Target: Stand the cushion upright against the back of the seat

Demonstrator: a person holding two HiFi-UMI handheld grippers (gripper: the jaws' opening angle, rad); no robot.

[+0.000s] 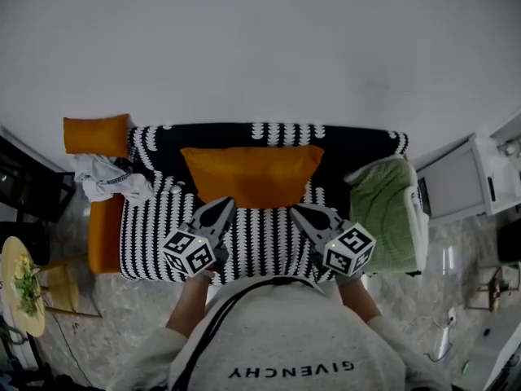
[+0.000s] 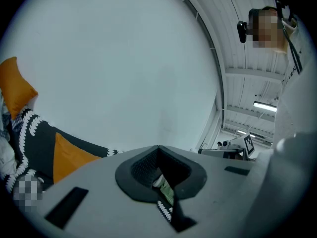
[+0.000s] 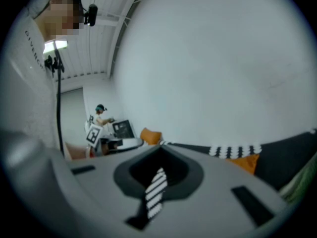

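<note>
The left gripper [image 1: 223, 206] and right gripper [image 1: 298, 212] are seen shut over the patterned seat [image 1: 262, 239], just before the plump orange cushion [image 1: 252, 174]

Orange cushions: 2, big cushion [image 1: 252, 173] at 12 o'clock, small cushion [image 1: 96, 134] at 10 o'clock
Green cushion [image 1: 383, 210]: 1, at 3 o'clock
Sofa [image 1: 159, 226]: 1
Crumpled cloth [image 1: 106, 177]: 1
Tools: 2, left tool [image 1: 223, 205], right tool [image 1: 298, 211]

From my head camera I look steeply down on the sofa [image 1: 155, 235]. Both gripper cameras sit low and face the wall [image 2: 124, 58], sharing the cushion [image 2: 69, 157].
</note>
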